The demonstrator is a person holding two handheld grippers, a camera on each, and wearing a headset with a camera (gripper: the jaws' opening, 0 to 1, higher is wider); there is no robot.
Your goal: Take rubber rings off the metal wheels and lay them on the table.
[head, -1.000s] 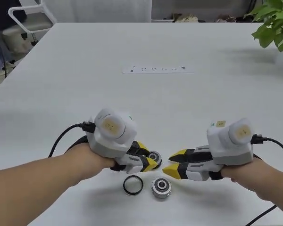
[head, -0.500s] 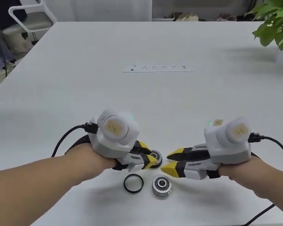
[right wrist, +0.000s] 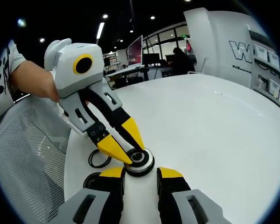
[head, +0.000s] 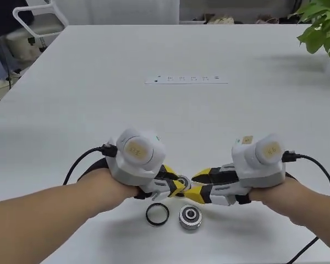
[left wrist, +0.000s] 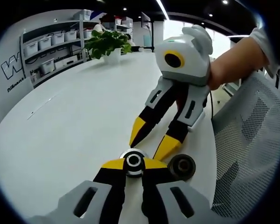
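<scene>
Fingertips of the left gripper [left wrist: 134,164] are closed on a small silver metal wheel with a black edge [left wrist: 133,160]. We see the right gripper [right wrist: 141,173] with its fingers spread, tips just beside that wheel; whether they touch it we cannot tell. Nearer us than that wheel, on the white table [head: 154,110], lie a loose black rubber ring [head: 157,214] and a second silver metal wheel [head: 190,216].

We see a big white table [head: 154,49], a green plant [head: 322,25] at its far corner, and a white chair [head: 22,37].

Blk ring [head: 157,214] flat on table, wheel [head: 190,216] beside, 2nd wheel [head: 181,182] gripped
</scene>
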